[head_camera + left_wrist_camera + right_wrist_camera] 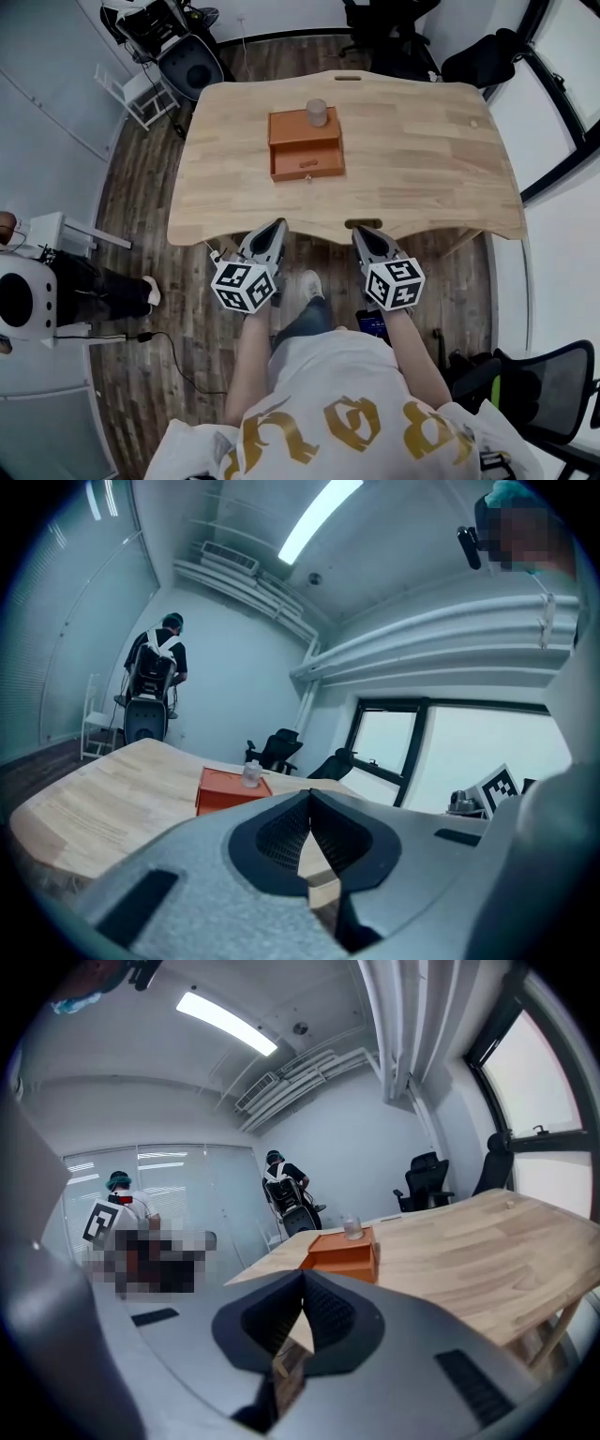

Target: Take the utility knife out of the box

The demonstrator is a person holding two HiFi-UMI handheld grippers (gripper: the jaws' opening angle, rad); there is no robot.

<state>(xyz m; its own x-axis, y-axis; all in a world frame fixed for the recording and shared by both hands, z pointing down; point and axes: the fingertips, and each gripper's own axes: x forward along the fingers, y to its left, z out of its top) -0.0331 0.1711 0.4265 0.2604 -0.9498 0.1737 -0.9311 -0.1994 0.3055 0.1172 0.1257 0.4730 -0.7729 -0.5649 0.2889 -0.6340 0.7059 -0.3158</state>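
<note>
An orange box (306,144) with a front drawer stands on the wooden table (422,169), a small clear jar (317,112) on its top. The box also shows in the left gripper view (225,789) and the right gripper view (342,1252). No utility knife shows in any view. My left gripper (273,231) and right gripper (364,234) hover at the table's near edge, well short of the box. Both are shut, tips touching, with nothing held.
Office chairs (389,33) stand behind the table's far side and another chair (539,389) is at my right. A speaker and white rack (178,56) sit at the far left. A person (157,663) stands beyond the table's far end.
</note>
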